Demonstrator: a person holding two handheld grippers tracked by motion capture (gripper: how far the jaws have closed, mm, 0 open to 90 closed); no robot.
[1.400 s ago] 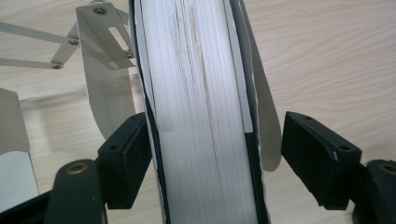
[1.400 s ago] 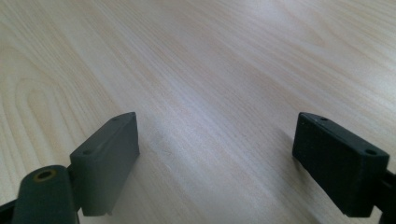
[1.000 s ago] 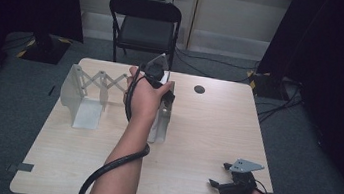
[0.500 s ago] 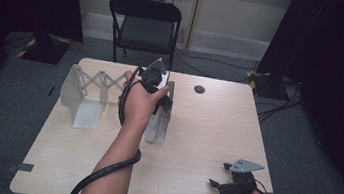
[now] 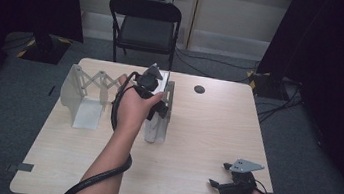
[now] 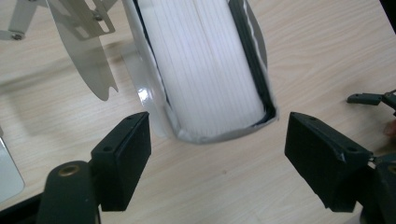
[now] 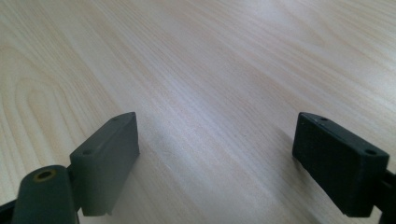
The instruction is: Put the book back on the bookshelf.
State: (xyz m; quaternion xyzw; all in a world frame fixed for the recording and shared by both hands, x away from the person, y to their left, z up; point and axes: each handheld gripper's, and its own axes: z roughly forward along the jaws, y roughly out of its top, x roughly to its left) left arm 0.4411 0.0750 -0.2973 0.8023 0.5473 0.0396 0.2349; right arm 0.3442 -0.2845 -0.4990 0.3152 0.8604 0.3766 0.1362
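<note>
In the high view the left gripper (image 5: pixel 154 90) sits over the right end of the expanding metal file rack (image 5: pixel 90 97), above the book (image 5: pixel 155 125) that stands in the rack's end slot; compared with half a second ago the hand has crept a little nearer the person and lower along the book, which suggests the grasp is being lined up rather than made. The right gripper (image 5: pixel 229 181) rests near the front right of the desk (image 5: pixel 205 131), where it was a second ago, well apart from the rack. In the left gripper view the jaws stand wide open with the book's (image 6: pixel 205 74) white page edge and dark cover straight ahead between them, its near end just beyond the tips, untouched; a rack plate (image 6: pixel 88 60) rises ahead of the left jaw, and that slot holds nothing visible. In the right gripper view the jaws are open too, with bare desk (image 7: pixel 210 70) between and ahead of them.
</note>
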